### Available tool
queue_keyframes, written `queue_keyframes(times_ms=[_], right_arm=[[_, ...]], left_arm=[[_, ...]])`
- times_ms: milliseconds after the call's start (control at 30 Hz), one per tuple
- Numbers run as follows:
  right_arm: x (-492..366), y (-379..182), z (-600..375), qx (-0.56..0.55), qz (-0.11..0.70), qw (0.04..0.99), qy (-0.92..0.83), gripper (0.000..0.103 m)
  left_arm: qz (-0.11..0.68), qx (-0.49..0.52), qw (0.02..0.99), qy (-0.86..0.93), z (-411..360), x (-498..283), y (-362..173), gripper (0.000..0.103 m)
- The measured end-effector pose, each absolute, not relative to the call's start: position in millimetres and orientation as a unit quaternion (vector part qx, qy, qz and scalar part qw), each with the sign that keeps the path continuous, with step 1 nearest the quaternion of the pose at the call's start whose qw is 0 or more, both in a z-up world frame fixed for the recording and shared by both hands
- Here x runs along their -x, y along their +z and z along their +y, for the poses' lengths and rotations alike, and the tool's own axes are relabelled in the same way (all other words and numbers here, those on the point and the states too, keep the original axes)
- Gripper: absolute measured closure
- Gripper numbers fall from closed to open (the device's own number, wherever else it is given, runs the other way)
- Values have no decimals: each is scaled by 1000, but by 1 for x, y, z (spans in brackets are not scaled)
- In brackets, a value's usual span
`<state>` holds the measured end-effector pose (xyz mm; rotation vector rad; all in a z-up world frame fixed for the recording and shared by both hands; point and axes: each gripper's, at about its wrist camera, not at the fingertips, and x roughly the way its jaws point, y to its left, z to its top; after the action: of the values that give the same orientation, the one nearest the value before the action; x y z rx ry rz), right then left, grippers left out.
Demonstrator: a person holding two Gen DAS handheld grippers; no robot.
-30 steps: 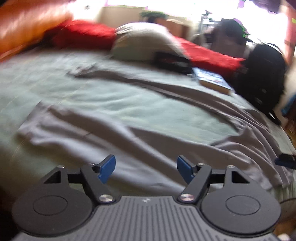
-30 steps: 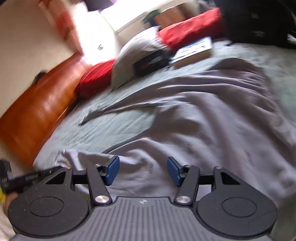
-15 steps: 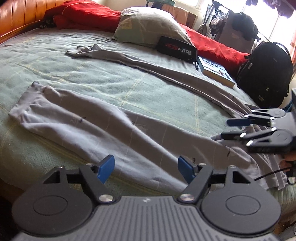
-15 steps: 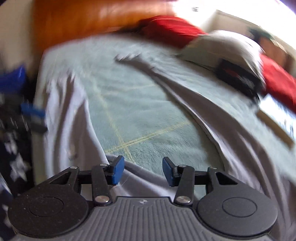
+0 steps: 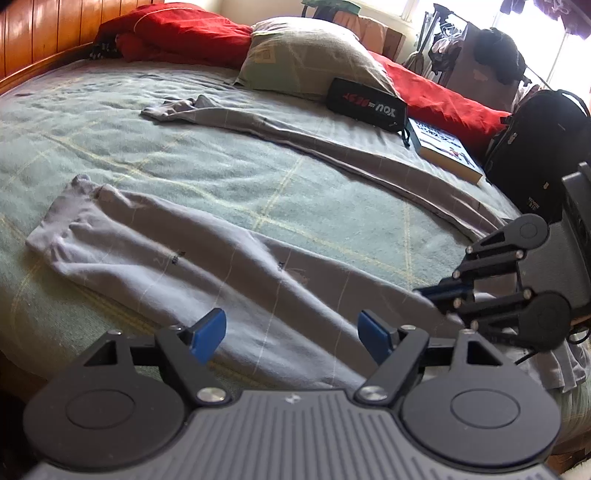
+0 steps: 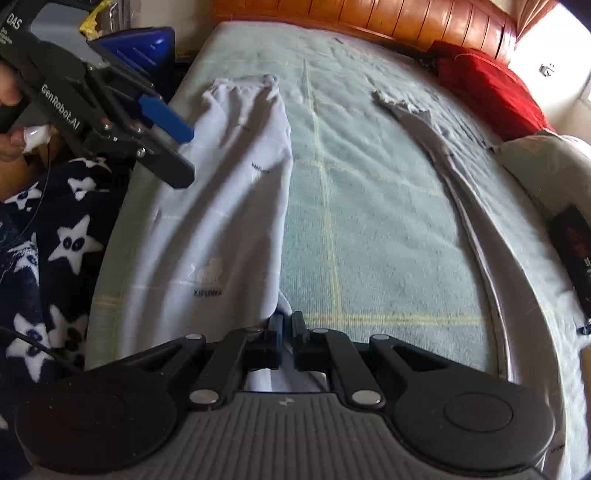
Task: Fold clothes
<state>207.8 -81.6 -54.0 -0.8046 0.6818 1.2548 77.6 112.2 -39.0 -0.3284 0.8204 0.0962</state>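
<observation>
Grey sweatpants (image 5: pixel 184 258) lie spread on a green bedspread (image 5: pixel 221 166), one leg near the bed's front edge and the other leg (image 5: pixel 332 147) stretched toward the pillows. My left gripper (image 5: pixel 291 332) is open and empty just above the near leg. My right gripper (image 6: pixel 286 325) is shut on the pants' fabric at the crotch, between the two legs (image 6: pixel 229 184). It also shows at the right of the left wrist view (image 5: pixel 443 295), pinching the cloth. The left gripper shows at the upper left of the right wrist view (image 6: pixel 162 122).
A grey pillow (image 5: pixel 310 55), red blankets (image 5: pixel 177 33), a black case (image 5: pixel 365 99), a book (image 5: pixel 443 147) and a black backpack (image 5: pixel 539 147) lie at the bed's far side. A wooden headboard (image 6: pixel 369 14) runs behind. The person's star-print clothing (image 6: pixel 44 240) is at the left.
My right gripper has swung round over the bed and closed on the pants' crotch. My left gripper has stayed open, moving slightly nearer the near leg.
</observation>
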Motion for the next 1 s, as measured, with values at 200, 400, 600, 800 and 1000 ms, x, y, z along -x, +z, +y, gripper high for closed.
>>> queue_keyframes(times_ms=[200, 400, 600, 800, 1000], right_arm=[[-273, -52, -96, 227, 368, 767, 474, 98], [-282, -53, -111, 166, 400, 777, 456, 85], [-274, -32, -115, 132, 389, 788, 458, 71], [-251, -21, -117, 108, 376, 788, 476, 60], [-232, -15, -130, 60, 373, 789, 485, 55]], left_arm=[[393, 165, 903, 52, 119, -76, -39, 25], [393, 166, 903, 59, 126, -74, -41, 25], [387, 167, 902, 89, 151, -70, -39, 25], [366, 207, 898, 131, 208, -57, -40, 26], [343, 231, 895, 169, 276, -60, -42, 42]])
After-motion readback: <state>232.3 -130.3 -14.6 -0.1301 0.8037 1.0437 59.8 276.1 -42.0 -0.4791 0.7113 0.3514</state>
